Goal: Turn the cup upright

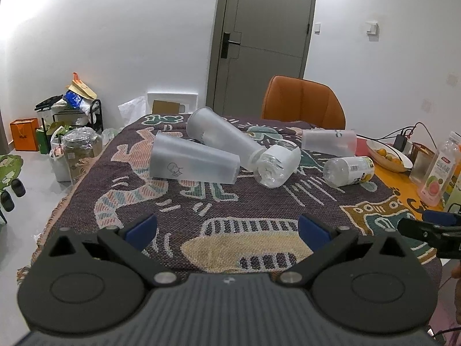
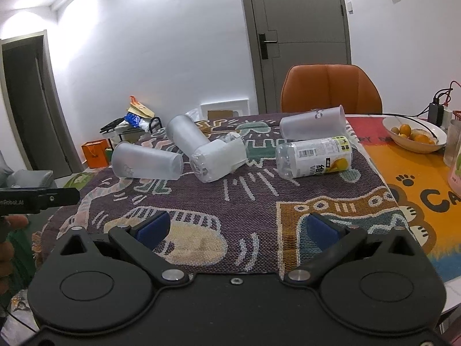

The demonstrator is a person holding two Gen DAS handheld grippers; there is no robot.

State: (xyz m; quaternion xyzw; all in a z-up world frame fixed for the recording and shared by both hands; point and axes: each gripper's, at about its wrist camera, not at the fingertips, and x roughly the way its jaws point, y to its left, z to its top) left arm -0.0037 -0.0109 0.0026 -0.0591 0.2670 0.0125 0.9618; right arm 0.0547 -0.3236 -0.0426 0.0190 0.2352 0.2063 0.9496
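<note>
Cups, frosted translucent plastic, tall and tapered: three, all lying on their sides on the woven patterned tablecloth (image 1: 259, 201). Nearest cup (image 1: 194, 160) at left, small drawing on its wall; second cup (image 1: 222, 135) tilted behind it, its narrow end against a clear plastic bottle with a white label (image 1: 278, 163); third cup (image 1: 328, 141) at the far side, near the orange chair (image 1: 302, 101).
Also lying down: clear bottle with yellow fruit label (image 1: 348, 170).
Left gripper (image 1: 227, 229): blue pads spread wide, nothing between them, well short of the cups. Right gripper (image 2: 236, 227): likewise spread and empty.
Step, as judged: approach; no cup grasped yet. Next move likely calls for closing on one cup's wall, lifting and rotating it rim-up.
Room: white walls, grey door (image 1: 265, 28), white bowl of oranges (image 2: 415, 134), floor clutter at left.
</note>
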